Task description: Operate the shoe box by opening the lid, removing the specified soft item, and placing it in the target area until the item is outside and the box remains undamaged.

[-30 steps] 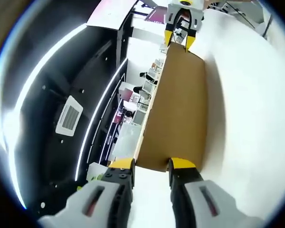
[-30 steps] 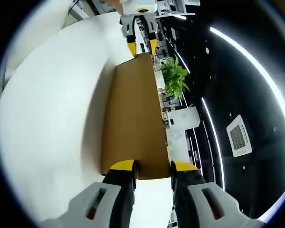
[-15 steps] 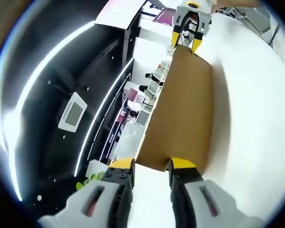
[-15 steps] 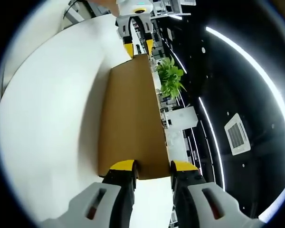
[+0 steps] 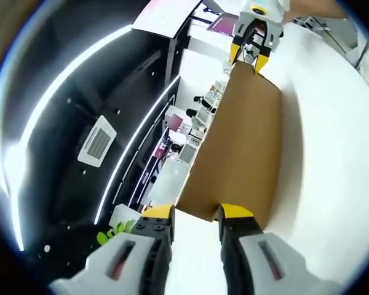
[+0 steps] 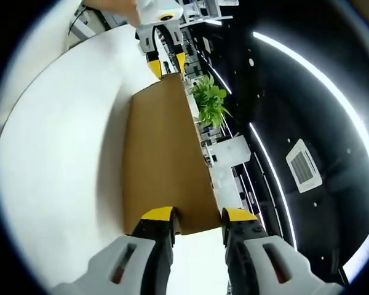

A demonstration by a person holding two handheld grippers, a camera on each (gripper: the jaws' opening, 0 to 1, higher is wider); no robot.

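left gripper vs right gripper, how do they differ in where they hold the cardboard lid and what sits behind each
The left gripper holds one short end of the cardboard lid; the right gripper holds the opposite end. In the right gripper view a green plant shows beside the far left gripper; in the left gripper view a pink-topped counter shows beside the far right gripper. Both have yellow-tipped jaws set astride the lid's edge.

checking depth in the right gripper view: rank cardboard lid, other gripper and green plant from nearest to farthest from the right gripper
1. Cardboard lid: its near edge sits between the right gripper's jaws.
2. Left gripper: at the lid's far end, top of view.
3. Green plant: beyond the lid's right edge, in the background.
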